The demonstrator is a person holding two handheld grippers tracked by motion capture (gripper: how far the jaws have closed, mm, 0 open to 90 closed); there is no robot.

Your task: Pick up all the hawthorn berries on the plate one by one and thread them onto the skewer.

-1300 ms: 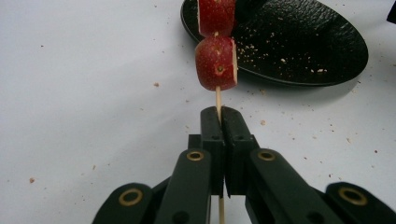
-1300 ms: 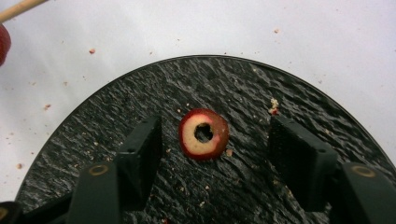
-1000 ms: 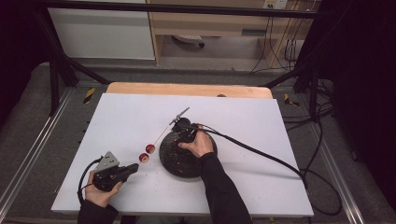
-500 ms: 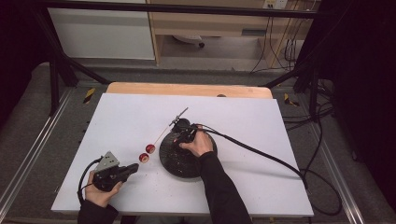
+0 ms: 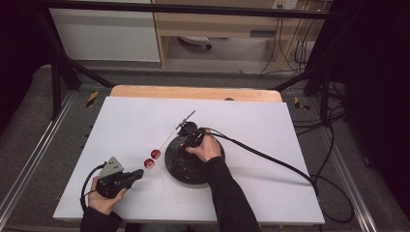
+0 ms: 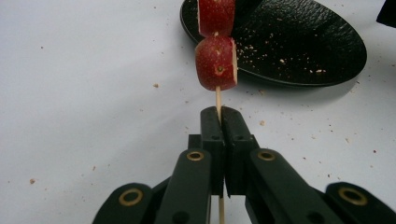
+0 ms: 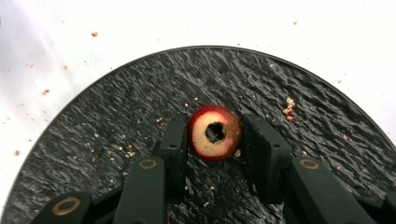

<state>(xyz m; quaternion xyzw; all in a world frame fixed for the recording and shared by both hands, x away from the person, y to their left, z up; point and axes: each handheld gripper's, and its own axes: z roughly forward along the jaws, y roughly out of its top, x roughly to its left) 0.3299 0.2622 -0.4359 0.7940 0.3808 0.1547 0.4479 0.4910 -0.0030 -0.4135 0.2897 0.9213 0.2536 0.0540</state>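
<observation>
Left gripper is clamped tight on a thin wooden skewer carrying two red fruit pieces, just beside the black plate. Right gripper has just been closing and now pinches a cored fruit slice on the plate (grip is off-centre). Risk: the slice slips or splits when threaded; the skewer could bend.

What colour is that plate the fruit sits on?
Black, with a rippled texture: the plate shows best in the right gripper view.
</observation>
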